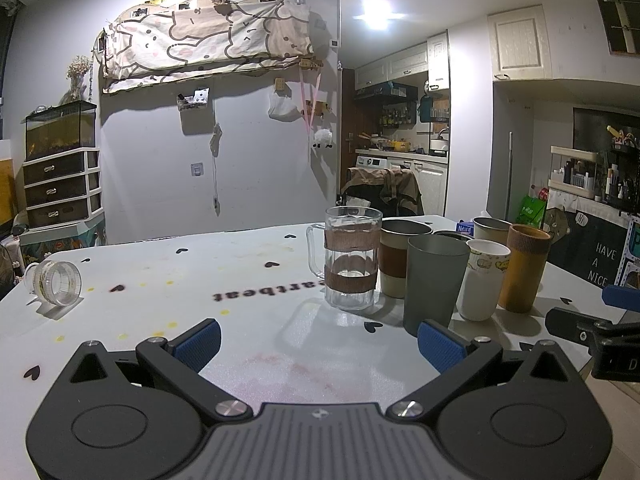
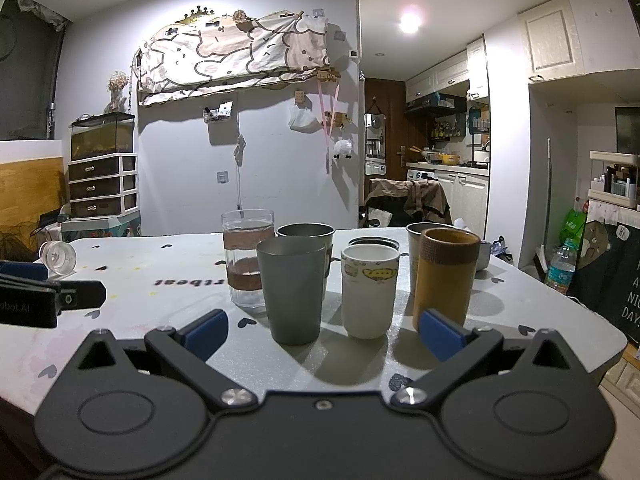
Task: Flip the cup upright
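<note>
Tools level above table [image 1: 248,264]: left tool [image 1: 318,342], right tool [image 2: 324,330] gaping, empty.

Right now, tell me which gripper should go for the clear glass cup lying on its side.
Left. The tipped clear glass cup lies on the table's far left, on the left gripper side, with bare tabletop between. The right gripper faces the upright cups instead. Both jaws are open.

Both the left hand-held gripper [image 1: 318,340] and right hand-held gripper [image 2: 324,332] hover level, jaws spread wide.
</note>
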Tool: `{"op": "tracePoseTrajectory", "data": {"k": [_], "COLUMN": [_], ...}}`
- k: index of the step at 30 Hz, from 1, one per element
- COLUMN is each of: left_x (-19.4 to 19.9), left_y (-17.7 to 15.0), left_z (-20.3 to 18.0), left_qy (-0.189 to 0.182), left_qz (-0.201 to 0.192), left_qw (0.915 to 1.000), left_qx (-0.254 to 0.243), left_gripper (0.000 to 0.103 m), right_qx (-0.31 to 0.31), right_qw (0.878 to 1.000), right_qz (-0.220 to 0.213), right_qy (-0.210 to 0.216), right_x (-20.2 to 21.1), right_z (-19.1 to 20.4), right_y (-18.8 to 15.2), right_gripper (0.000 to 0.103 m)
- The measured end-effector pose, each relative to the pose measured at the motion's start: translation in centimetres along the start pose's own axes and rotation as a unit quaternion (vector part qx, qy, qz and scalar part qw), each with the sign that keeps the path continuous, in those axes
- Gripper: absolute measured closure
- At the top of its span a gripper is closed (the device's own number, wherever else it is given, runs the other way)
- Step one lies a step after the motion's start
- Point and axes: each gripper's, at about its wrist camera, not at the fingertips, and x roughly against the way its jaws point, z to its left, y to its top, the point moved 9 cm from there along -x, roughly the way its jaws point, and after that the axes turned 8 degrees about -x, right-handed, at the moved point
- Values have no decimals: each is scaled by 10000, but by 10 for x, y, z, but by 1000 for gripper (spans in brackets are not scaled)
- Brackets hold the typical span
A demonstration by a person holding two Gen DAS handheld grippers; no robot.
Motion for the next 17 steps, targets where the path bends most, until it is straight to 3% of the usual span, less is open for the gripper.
{"op": "tracePoseTrajectory", "data": {"k": [17], "left_x": [0], "left_y": [0], "left_z": [0], "left_qy": [1], "left_qz": [-1], "left_qw": [10000], "left_qx": [-3], "left_gripper": [0], "right_qx": [2], "right_qw": [10000], "right_qz": [9], "right_qy": [-5], "right_x": [0], "right_z": [1], "right_y": [0], "right_gripper": [0]}}
